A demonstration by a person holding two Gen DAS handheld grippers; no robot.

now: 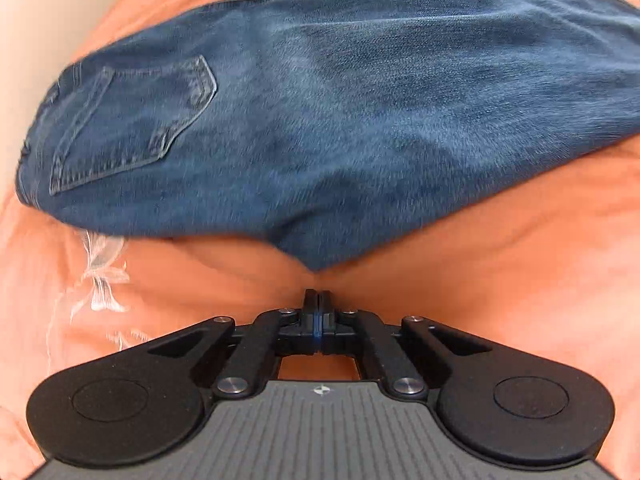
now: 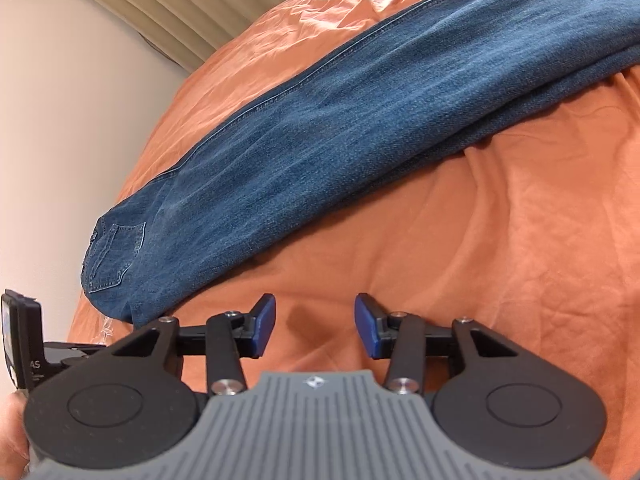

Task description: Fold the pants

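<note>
Blue jeans (image 1: 340, 112) lie on an orange bedsheet (image 1: 500, 280), legs laid one on the other, a back pocket (image 1: 132, 128) facing up at the left. Their crotch corner (image 1: 314, 264) points at my left gripper (image 1: 318, 296). That gripper is shut, pads pressed together just short of the corner, with no denim visible between them. In the right wrist view the jeans (image 2: 340, 128) run diagonally from lower left to upper right. My right gripper (image 2: 316, 322) hovers over bare sheet (image 2: 480, 260) near the seat end, open, with nothing between its blue pads (image 2: 264, 326).
White embroidery (image 1: 100, 276) marks the sheet at the left. A pale wall (image 2: 72, 120) and ribbed blinds (image 2: 160, 4) stand beyond the bed's far edge. A black device (image 2: 20, 344) and part of a hand (image 2: 12, 424) show at the left edge of the right wrist view.
</note>
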